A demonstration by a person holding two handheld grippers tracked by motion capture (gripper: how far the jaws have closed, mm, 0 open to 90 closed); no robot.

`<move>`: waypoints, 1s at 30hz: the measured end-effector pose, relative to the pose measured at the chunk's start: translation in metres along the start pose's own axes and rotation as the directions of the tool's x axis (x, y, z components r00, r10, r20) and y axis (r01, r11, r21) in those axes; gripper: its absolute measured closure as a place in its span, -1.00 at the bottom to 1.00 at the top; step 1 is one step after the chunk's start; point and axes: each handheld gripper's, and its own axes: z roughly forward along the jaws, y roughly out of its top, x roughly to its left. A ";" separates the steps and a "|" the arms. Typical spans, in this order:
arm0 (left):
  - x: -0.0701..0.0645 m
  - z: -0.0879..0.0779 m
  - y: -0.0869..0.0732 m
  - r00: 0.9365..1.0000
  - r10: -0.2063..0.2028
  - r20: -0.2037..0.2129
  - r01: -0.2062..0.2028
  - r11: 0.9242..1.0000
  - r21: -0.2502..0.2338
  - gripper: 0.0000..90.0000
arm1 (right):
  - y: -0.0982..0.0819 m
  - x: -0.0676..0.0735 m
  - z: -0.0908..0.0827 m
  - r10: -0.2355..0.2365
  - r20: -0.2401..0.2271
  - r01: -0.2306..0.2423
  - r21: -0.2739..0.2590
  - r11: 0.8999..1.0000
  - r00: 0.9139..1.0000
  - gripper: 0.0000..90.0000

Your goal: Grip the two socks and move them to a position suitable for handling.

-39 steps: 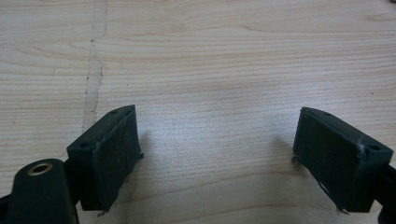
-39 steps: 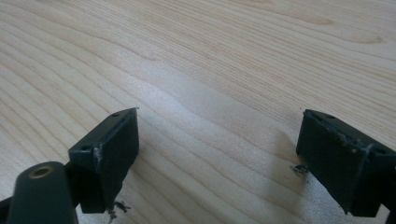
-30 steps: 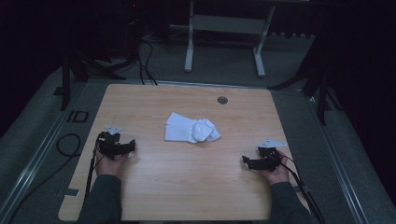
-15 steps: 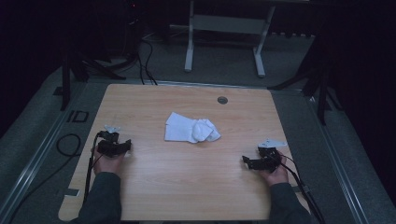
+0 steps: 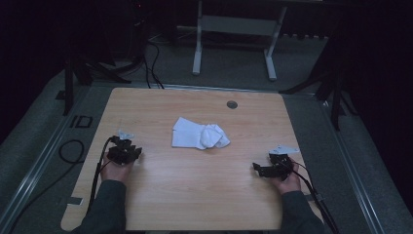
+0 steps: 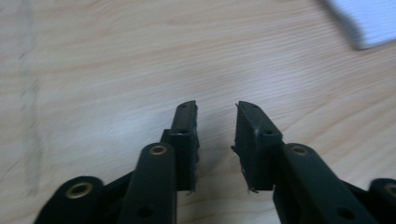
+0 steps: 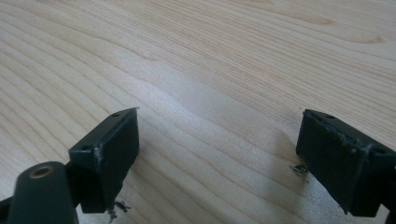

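L sleeve (image 5: 104, 207): dark, comes in from near edge, lower-left of the cloth.
L hand (image 5: 116, 170): wrapped round the tool body, resting low over the wood, left of the cloth.
L gripper (image 5: 138, 155): lower-left of the cloth, well apart from it, pointing right twd it. Jaws have just been closing; now a narrow gap, bare wood between the pads (image 6: 192, 140), nothing gripped. In the left gripper view a corner of the cloth sits at top right, beyond the tips.
L cable (image 5: 100, 163): trails back along the arm, away from the cloth.
Table (image 5: 160, 105): light wood, rounded corners; carries the cloth near its centre.
Cloth (image 5: 198, 136): white, rumpled, flat part on its left, bunched lump on its right. Lies btwn both grippers, a bit farther from the person than either, touched by neither.
Grommet (image 5: 232, 104): small round grey disc, behind the cloth and slightly right, near far edge.
R gripper (image 5: 256, 168): lower-right of the cloth, well apart, pointing left. Jaws spread wide, just wood grain btwn the pads (image 7: 114, 149), nothing held.
R hand (image 5: 288, 181): behind the tool, right of and nearer the person than the cloth.
Desk frame (image 5: 234, 29): pale legs on the floor, far behind the cloth.
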 end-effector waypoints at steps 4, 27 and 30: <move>-0.008 -0.001 0.006 0.999 0.041 0.025 -0.040 0.999 -0.012 0.82 | 0.000 0.000 0.000 0.000 0.000 0.000 0.000 1.000 1.000 -0.71; -0.051 0.012 0.040 0.977 0.172 0.124 -0.169 0.985 -0.032 1.00 | 0.000 0.000 0.000 0.000 0.000 0.000 0.000 1.000 1.000 -0.71; -0.054 0.013 0.042 0.975 0.181 0.126 -0.178 0.983 -0.033 1.00 | 0.000 0.000 0.000 0.000 0.000 0.000 0.000 1.000 1.000 -0.71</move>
